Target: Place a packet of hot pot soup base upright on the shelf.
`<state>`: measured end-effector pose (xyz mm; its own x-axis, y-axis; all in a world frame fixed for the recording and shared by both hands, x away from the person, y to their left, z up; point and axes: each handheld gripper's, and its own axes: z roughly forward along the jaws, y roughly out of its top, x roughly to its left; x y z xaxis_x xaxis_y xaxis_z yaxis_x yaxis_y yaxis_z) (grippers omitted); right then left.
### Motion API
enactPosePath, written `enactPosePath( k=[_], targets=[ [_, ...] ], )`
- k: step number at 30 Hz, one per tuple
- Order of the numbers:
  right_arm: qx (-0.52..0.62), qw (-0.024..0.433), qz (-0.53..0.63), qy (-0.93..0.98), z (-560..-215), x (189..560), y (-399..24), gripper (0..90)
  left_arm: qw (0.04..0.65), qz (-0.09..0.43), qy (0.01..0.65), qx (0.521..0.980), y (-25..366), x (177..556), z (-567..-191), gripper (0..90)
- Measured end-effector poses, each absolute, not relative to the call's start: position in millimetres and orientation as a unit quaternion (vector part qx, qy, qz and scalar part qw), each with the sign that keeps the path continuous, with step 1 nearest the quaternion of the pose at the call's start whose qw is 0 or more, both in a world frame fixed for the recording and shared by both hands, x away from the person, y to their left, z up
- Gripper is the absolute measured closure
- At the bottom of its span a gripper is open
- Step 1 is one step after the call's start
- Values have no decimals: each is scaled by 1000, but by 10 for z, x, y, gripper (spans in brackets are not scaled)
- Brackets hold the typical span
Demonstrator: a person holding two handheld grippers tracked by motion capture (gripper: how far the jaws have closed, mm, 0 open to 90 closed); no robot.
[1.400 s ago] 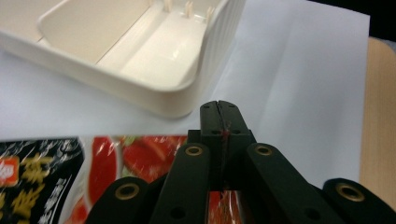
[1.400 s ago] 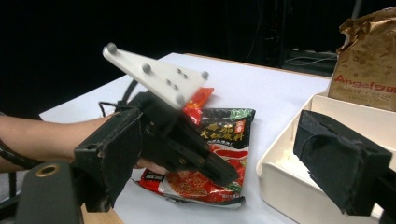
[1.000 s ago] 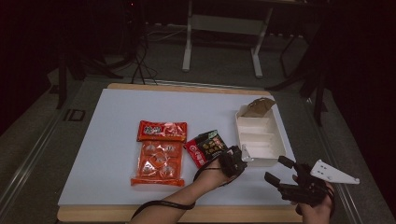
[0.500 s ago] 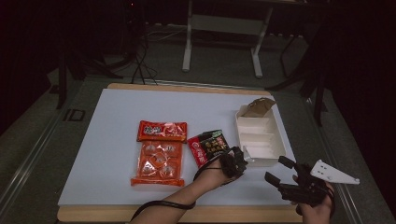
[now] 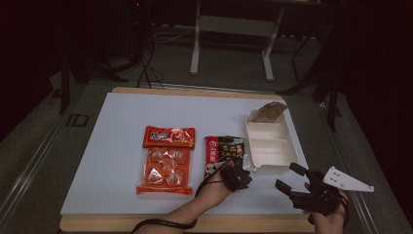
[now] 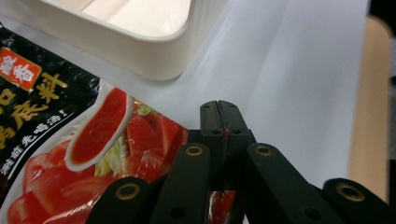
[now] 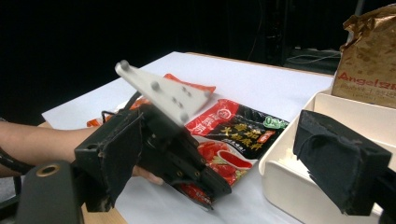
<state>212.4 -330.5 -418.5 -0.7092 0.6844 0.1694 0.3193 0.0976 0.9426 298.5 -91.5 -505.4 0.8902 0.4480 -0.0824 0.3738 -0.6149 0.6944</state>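
The left gripper point(image 5: 237, 176) has its jaws pinched tight on the near edge of the red-and-black soup-base packet point(image 5: 223, 152), a sliver of red film caught between the tips. The packet lies flat on the white table point(image 5: 117, 146), just beside the white tray point(image 5: 269, 145) and right of the orange snack bags point(image 5: 165, 161). The right gripper point(image 5: 292, 181) hovers near the tray's corner, jaws spread wide, holding nothing.
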Motion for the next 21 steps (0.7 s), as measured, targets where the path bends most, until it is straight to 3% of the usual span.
enactPosePath(
  k=[7,21],
  targets=[
    [344,164,572,727,-4186,2130,-3271,152,413,29,253,875,-611,3033,-4890,900],
    [322,170,578,731,-4203,2158,-3212,163,439,53,285,850,-86,3158,-4692,900]
  ],
)
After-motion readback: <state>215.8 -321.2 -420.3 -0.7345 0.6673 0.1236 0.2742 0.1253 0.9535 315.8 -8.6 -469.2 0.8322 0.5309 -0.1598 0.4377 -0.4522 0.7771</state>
